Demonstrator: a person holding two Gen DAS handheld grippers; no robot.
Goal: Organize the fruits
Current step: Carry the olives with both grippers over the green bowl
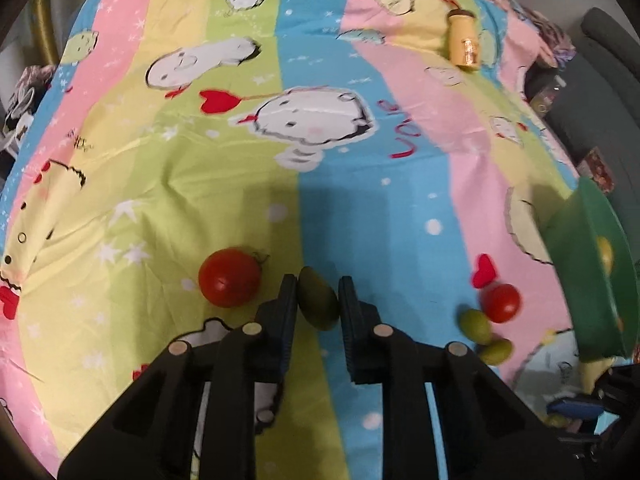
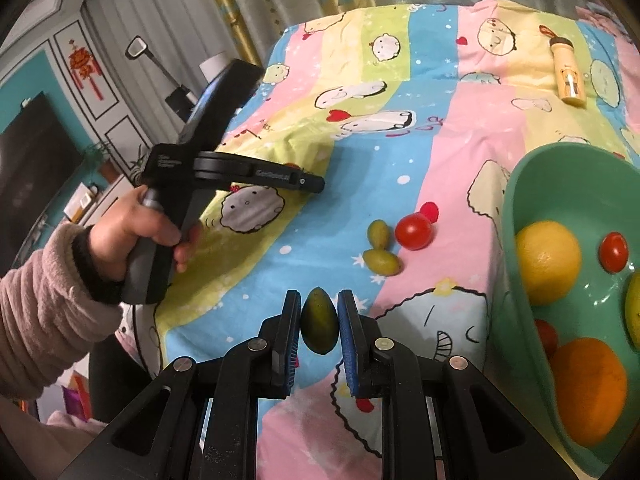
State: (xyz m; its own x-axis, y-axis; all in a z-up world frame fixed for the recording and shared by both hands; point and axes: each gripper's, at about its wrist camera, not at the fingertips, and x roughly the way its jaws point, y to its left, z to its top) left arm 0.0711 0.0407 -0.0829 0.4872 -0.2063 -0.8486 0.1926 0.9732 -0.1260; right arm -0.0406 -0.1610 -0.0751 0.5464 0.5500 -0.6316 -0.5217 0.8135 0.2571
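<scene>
My left gripper (image 1: 318, 284) is shut on a dark green olive-shaped fruit (image 1: 318, 298), just above the cartoon bedsheet (image 1: 360, 184). A large red tomato (image 1: 229, 277) lies just left of it. My right gripper (image 2: 319, 300) is shut on another green oval fruit (image 2: 319, 320), held above the sheet. Two small green fruits (image 2: 380, 248) and a cherry tomato (image 2: 414, 231) lie on the sheet ahead; they also show in the left wrist view (image 1: 480, 330). A green bowl (image 2: 520, 216) at right holds a lemon (image 2: 547, 262), an orange (image 2: 588, 390) and cherry tomatoes.
A small yellow bottle (image 1: 463, 40) lies on its side at the sheet's far right. The left hand-held gripper body (image 2: 200, 160) and the person's hand show at left in the right wrist view. A TV and cabinets stand beyond the left edge.
</scene>
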